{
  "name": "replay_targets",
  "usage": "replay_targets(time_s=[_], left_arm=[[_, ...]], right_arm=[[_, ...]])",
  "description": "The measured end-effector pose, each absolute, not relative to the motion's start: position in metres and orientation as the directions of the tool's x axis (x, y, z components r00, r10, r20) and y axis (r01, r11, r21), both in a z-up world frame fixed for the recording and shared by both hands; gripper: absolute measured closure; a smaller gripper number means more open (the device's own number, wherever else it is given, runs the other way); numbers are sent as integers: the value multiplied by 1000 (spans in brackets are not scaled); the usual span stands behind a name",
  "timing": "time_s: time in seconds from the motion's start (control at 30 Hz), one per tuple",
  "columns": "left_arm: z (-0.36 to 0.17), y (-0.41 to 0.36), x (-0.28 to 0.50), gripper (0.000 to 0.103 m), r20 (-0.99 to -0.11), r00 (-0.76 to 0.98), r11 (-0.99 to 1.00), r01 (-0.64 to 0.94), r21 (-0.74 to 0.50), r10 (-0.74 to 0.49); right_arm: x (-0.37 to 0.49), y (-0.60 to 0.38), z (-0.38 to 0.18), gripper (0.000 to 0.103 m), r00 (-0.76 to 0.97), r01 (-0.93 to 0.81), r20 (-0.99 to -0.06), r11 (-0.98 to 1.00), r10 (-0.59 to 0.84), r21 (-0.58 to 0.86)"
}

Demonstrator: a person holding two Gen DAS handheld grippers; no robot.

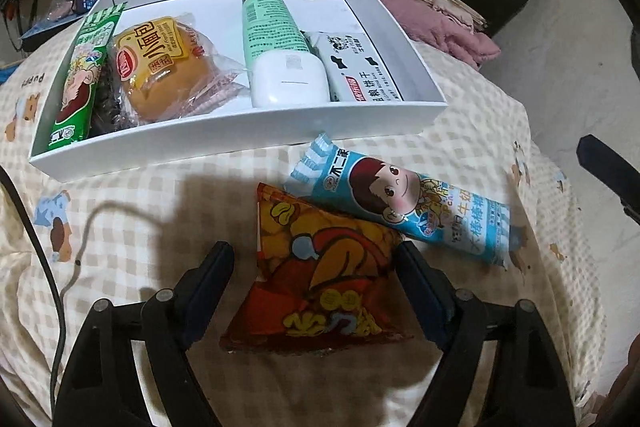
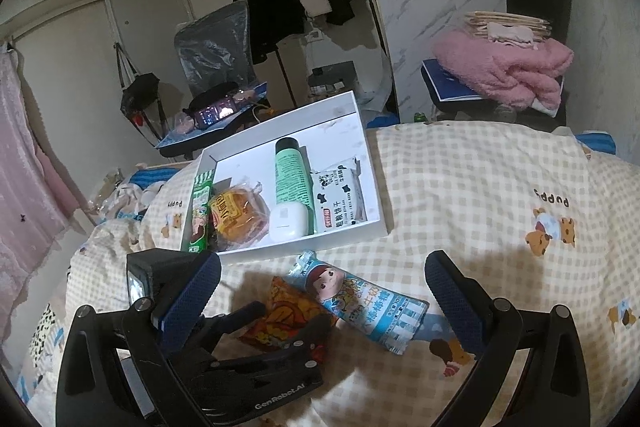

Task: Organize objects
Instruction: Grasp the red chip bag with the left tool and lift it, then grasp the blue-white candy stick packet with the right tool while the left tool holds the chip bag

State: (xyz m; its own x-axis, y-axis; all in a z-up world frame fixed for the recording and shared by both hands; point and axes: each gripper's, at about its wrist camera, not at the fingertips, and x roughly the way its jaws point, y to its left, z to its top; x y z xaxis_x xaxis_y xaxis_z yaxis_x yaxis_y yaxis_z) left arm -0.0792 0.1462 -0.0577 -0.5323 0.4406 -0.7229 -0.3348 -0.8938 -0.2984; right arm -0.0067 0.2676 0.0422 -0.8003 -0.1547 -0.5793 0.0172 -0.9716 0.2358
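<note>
An orange-red snack bag (image 1: 320, 263) lies on the checked bedcover between the fingers of my left gripper (image 1: 316, 263), which is open around it; the right finger is close to the bag's edge. A blue milk-stick packet (image 1: 404, 203) lies just beyond it, overlapping its far corner. A white box (image 1: 248, 137) behind holds a green packet (image 1: 80, 79), a bun (image 1: 164, 67), a green tube (image 1: 272, 23), a white case (image 1: 288, 79) and a biscuit pack (image 1: 356, 67). My right gripper (image 2: 320, 291) is open and empty, above the blue packet (image 2: 360, 299) and the left gripper (image 2: 260, 339).
The checked bedcover (image 2: 480, 195) spreads to the right of the box (image 2: 304, 241). A black chair with pink clothing (image 2: 504, 71) stands beyond the bed. A black cable (image 1: 44, 267) runs along the left side. A clothes rack stands at the back.
</note>
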Motion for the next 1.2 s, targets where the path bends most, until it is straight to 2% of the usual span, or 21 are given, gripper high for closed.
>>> replay_targets(time_s=[0.03,0.2,0.33,0.47,0.67,0.87,1.2], left_arm=[[-58,145,-79,34,-718,-522,-884,-342,-318,460],[-55,141,-77,40,-707,-518,-875,-340,-345,480],[-46,132,-72,40,-719,-451,-845,-359,-395,528],[-24,115,-65,40,-688,-465,-830,-350,-434,557],[-2,82,-65,40,-661,-584,-882,-275,-384,470],[-19,60,-79,40,-666,-552,-854,-196,-481,502],[-54,67,-83,40,-719,-537,-891,-162,-425,441]], right_arm=[[-7,267,42,0,-799,18,-581,-972,-154,233],[-7,267,41,0,-797,19,-584,-972,-156,233],[-6,268,41,0,-798,15,-583,-972,-153,235],[-6,273,41,0,-799,9,-581,-969,-156,247],[-8,277,38,1,-794,0,-586,-963,-163,269],[-11,273,33,1,-780,16,-598,-961,-185,276],[-16,277,23,1,-765,16,-615,-960,-192,281]])
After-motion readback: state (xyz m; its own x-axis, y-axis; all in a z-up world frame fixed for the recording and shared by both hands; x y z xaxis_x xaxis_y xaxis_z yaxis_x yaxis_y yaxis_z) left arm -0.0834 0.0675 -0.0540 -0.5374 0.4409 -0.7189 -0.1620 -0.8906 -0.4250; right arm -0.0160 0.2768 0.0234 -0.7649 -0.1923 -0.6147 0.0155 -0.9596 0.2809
